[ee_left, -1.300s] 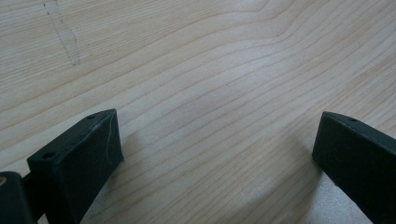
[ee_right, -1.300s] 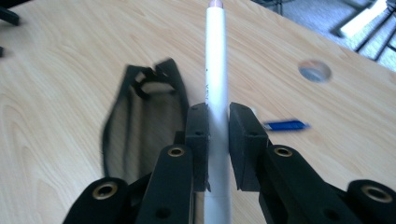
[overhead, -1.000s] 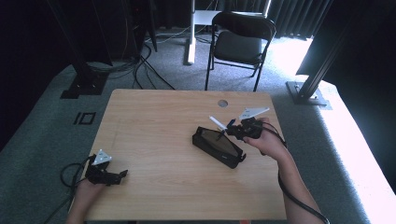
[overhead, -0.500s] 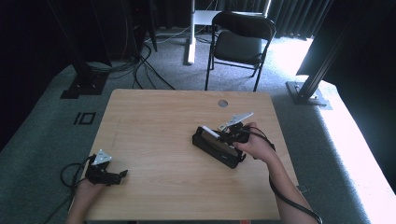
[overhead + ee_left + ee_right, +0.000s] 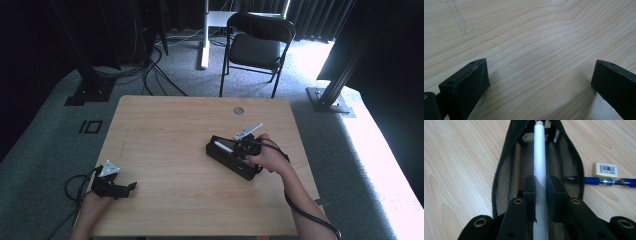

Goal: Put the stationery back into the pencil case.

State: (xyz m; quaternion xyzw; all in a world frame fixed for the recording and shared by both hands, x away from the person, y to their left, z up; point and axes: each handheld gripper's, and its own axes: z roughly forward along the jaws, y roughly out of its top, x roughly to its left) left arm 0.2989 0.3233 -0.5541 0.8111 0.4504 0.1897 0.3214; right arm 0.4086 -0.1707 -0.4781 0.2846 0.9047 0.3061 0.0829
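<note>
Pen: the white pen [image 5: 540, 167] is clamped between the pads of your right claw [image 5: 541, 192]; its far end points into the open black pencil case [image 5: 509, 170], with its shaft above the mesh lining.
Pencil case: it lies slanted near the right edge of the surface [image 5: 165, 130], closer to the far right corner than to the near one, zip open.
What changed: a second ago you held the pen raised above the case; now your right claw [image 5: 243, 147] has come down to the case opening, pen in line with it.
What it means: in my judgement the insertion is almost done; you only need to lower a little more and release.
Left claw: your left claw [image 5: 117, 187] rests at the near left corner, in the same place as before; jaws wide apart, with nothing between them but bare wood.
Nearby: a blue pen [image 5: 599, 180] and a white eraser [image 5: 605, 169] lie on the surface just beside the case; they are probably next.
</note>
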